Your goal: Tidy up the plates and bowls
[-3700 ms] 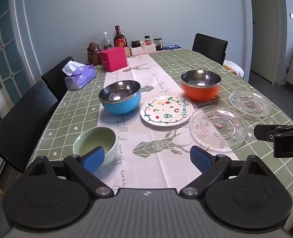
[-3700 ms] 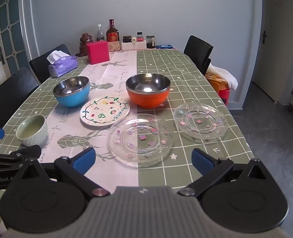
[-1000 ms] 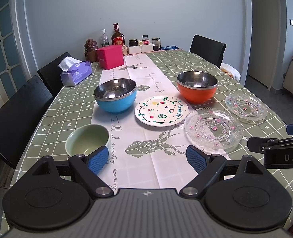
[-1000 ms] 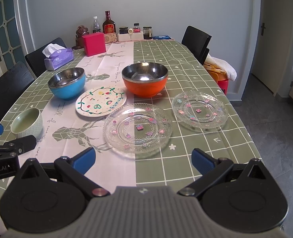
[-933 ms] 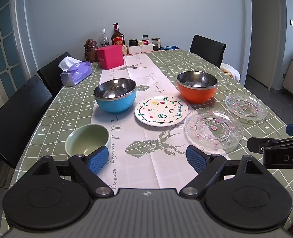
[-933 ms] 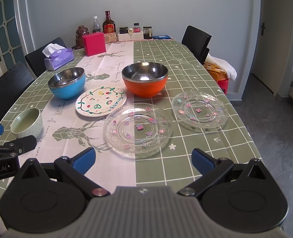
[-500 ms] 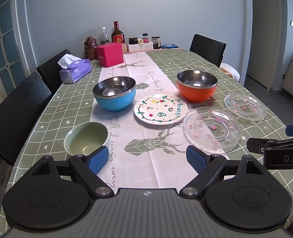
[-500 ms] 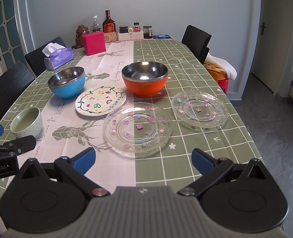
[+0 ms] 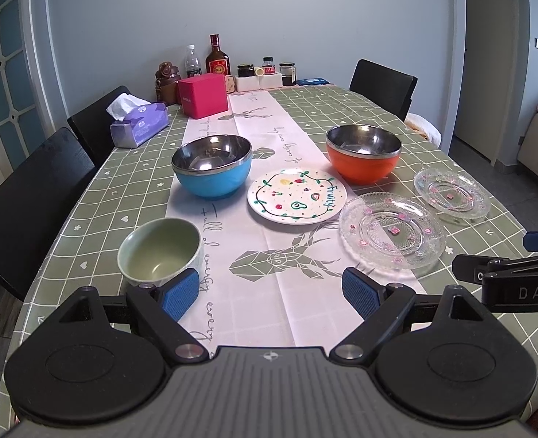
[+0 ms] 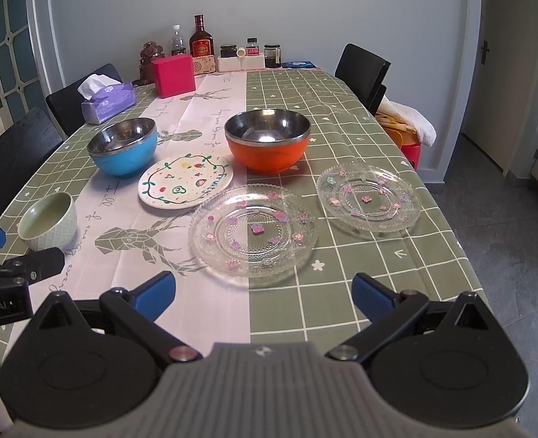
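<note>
Both the left hand-held gripper point(image 9: 270, 294) and right hand-held gripper point(image 10: 263, 294) hover with fingers spread wide, holding nothing, above the tabletop point(image 10: 341, 116) near the larger glass plate point(image 10: 253, 233).

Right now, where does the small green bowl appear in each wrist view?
Left wrist: the green bowl sits lower left, just above the left gripper's left fingertip.
Right wrist: the green bowl sits at the far left edge, mid-height.
Shared landmark: the blue bowl stands beyond it in both views.
</note>
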Action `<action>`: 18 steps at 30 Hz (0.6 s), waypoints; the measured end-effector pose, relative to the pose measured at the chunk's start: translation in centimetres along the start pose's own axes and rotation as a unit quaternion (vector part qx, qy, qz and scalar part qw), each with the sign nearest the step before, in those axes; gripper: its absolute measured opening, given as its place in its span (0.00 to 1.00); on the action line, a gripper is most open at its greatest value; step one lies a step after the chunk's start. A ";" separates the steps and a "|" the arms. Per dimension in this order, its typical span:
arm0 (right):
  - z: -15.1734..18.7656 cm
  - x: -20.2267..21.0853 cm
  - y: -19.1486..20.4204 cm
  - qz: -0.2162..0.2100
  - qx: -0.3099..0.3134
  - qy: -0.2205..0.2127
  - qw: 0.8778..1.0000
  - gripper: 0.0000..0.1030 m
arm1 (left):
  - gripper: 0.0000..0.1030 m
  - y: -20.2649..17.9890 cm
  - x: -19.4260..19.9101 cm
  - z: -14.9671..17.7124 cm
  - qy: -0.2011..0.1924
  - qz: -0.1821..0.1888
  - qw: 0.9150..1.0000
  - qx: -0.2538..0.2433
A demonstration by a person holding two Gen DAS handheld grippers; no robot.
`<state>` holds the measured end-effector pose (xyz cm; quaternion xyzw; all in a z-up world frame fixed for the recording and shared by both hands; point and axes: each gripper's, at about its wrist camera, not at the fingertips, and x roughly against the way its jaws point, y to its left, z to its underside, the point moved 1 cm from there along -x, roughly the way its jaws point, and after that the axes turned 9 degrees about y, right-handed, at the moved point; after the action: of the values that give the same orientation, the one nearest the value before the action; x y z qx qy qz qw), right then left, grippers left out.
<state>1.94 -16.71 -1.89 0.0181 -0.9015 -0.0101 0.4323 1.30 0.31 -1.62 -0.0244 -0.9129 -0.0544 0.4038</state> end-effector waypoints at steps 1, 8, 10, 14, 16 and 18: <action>0.0 0.0 0.0 -0.001 0.000 -0.001 1.000 0.98 | 1.00 0.2 0.0 0.0 0.002 0.003 1.000 -0.002; 0.1 -0.4 1.0 -0.037 -0.002 0.000 0.999 0.98 | 1.00 2.8 -0.5 0.2 0.021 0.054 0.998 -0.005; 0.1 -0.7 1.5 -0.045 -0.002 0.008 0.999 0.98 | 1.00 4.0 -0.9 0.3 0.037 0.054 0.998 -0.007; -0.1 -1.1 2.7 -0.063 0.001 0.019 0.998 0.98 | 1.00 7.1 -1.3 0.4 0.035 0.037 0.998 -0.025; -0.2 -1.0 3.3 -0.069 0.003 0.015 0.998 0.98 | 1.00 8.5 -1.5 0.4 0.034 0.029 0.998 -0.039; -0.5 -0.9 4.0 -0.075 0.006 0.006 0.997 0.98 | 1.00 10.1 -1.9 0.4 0.034 0.030 0.998 -0.048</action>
<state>2.80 -12.72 -2.15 0.0877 -0.8949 -0.0371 0.4359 3.18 10.41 -2.50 -0.0693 -0.8938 -0.0872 0.4343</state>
